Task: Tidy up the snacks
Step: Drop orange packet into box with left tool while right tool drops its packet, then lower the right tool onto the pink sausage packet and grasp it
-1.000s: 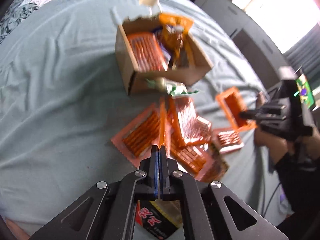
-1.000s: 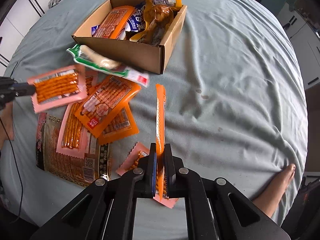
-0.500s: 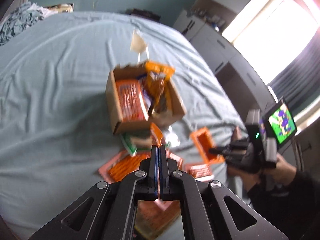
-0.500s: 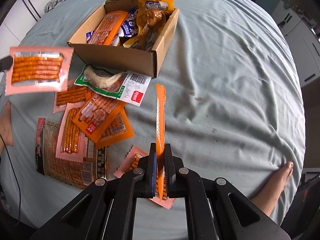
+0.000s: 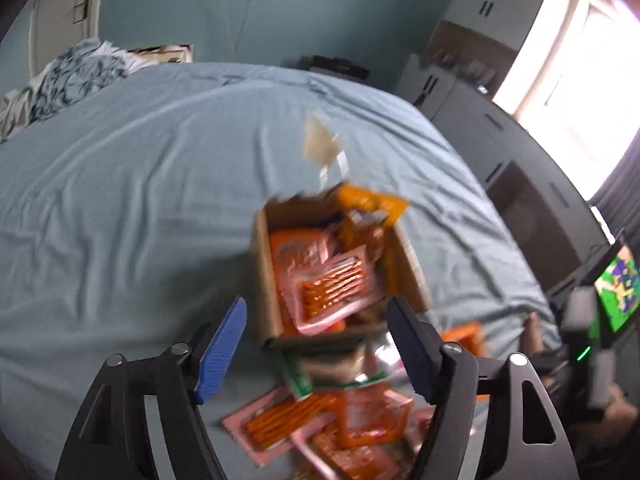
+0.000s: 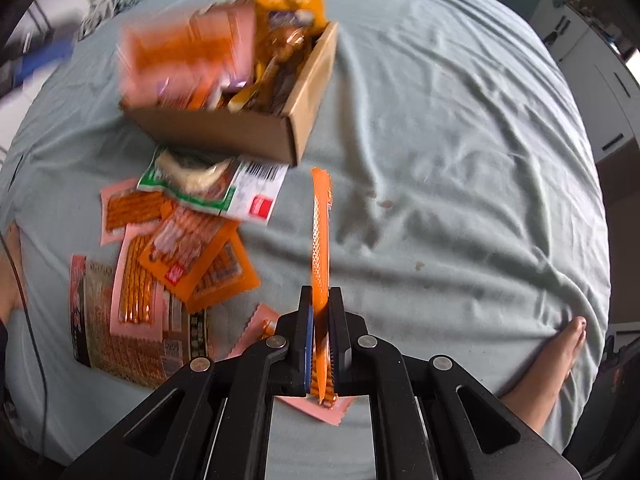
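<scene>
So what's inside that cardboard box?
The box holds snack packets: a pink pack of orange sticks lies on top, with an orange pouch standing at the far end. Whatever lies beneath them is covered.

Left tool (image 5: 316,344) jaws just opened wide, nothing between them; right tool (image 6: 320,344) clamped, tilted downward.

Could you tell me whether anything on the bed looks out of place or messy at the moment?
Yes. Several snack packets lie in a loose, overlapping heap on the sheet beside the cardboard box instead of inside it. The sheet also has a few small brownish spots.
</scene>
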